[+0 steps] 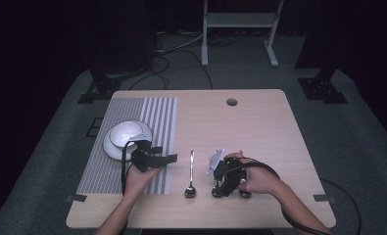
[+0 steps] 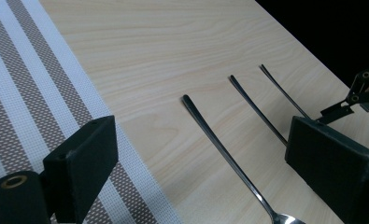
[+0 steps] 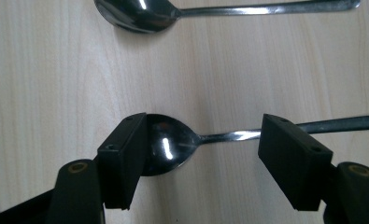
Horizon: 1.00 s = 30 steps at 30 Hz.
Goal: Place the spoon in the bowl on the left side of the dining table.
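So my right tongs (image 3: 198, 161) were hanging straight over the middle spoon (image 3: 173, 144) on the table (image 1: 259, 122), half open, one pad over its bowl at 9 o'clock, the other past its neck at 3. The handle ran out toward 3, in line with the gap rather than across it. My left tongs (image 2: 198, 158) sat wide, empty, farther off. No writing anywhere.
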Each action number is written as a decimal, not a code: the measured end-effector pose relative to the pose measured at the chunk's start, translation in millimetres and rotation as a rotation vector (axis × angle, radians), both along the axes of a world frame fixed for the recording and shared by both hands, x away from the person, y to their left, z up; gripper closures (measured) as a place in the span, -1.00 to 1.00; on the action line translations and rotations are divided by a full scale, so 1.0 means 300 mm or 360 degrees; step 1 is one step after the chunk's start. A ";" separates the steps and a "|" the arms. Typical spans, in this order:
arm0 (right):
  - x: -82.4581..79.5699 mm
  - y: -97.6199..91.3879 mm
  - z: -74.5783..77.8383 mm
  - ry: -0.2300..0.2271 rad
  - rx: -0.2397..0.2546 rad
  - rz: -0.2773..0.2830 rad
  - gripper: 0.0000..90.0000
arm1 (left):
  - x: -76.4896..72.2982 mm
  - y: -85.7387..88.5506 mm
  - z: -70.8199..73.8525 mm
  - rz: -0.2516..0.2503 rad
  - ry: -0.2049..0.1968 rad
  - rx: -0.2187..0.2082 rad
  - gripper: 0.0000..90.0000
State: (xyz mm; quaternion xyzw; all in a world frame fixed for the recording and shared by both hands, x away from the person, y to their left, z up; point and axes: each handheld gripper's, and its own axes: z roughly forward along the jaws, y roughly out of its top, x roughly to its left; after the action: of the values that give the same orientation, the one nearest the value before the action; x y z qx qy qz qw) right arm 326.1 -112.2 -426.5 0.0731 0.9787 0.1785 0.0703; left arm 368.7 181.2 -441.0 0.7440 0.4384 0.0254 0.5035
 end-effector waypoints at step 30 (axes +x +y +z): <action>-0.056 0.043 -0.056 -0.0219 -0.0202 0.0093 -0.26 | -0.001 -0.046 -0.013 -0.0092 0.0053 -0.0005 -0.79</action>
State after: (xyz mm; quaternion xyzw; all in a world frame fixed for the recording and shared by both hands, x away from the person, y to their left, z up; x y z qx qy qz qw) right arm 309.2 -99.4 -443.3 0.0276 0.9826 0.1227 0.1366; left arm 368.3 167.4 -444.8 0.7558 0.4253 -0.0023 0.4979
